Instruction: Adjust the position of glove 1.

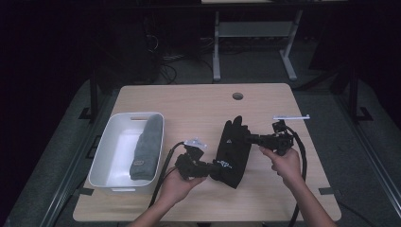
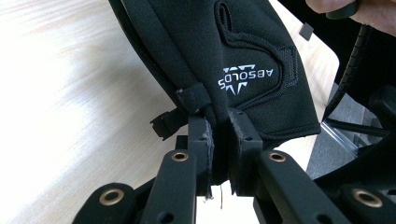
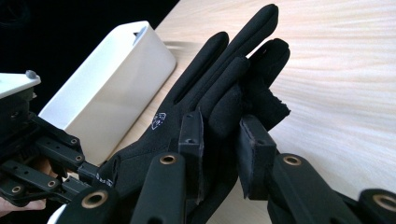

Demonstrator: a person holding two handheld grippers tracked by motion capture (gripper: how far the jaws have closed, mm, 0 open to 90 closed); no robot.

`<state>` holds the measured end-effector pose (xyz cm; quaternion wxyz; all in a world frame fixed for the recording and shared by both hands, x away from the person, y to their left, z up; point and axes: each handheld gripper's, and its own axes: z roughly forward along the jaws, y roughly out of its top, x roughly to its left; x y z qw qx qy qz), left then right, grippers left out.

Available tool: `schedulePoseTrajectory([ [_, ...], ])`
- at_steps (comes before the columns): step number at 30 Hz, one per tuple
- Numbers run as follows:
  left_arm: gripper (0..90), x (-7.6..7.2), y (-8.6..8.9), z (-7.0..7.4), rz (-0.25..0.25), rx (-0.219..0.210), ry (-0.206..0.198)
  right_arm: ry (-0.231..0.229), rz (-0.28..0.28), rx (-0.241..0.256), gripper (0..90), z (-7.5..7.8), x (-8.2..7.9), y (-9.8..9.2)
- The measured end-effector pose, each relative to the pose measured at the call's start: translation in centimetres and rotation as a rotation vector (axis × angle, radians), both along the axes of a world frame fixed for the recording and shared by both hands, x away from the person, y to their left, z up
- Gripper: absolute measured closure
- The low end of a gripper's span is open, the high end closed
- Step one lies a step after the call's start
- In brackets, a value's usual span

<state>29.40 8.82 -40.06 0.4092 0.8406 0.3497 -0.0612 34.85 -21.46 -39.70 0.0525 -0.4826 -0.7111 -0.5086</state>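
- Black fabric is what we grasp with both tools: the black glove lies on the table, a little right of its middle and nearer the near edge than the far one.
- Nearest us, our left hand holds the left gripper, which is clenched on the glove's cuff; in the left gripper view its jaws pinch the cuff edge just below the white lettering.
- Our right hand holds the right gripper, clamped on the glove's finger end; in the right gripper view the jaws press a folded finger between them, while the other fingers point toward the far edge.
- Along the left edge sits a white bin with a grey cloth lying lengthwise inside it, against its right wall.
- Toward the far edge we see a round hole in the tabletop, and a thin white strip near the right edge.
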Motion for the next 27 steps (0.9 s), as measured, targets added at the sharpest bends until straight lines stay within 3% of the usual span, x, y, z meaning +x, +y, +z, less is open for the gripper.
schedulePoseTrajectory([
  [16, 81.3, 0.2, 1.9, 1.7, 0.021, -0.019, -0.025, -0.023, 0.034, 0.026, 73.3, 2.5, 1.0, 1.8],
  [27, 81.3, 0.6, 4.2, 3.3, 0.054, -0.035, -0.044, -0.042, 0.068, 0.046, 73.3, 4.2, 2.3, 4.1],
])
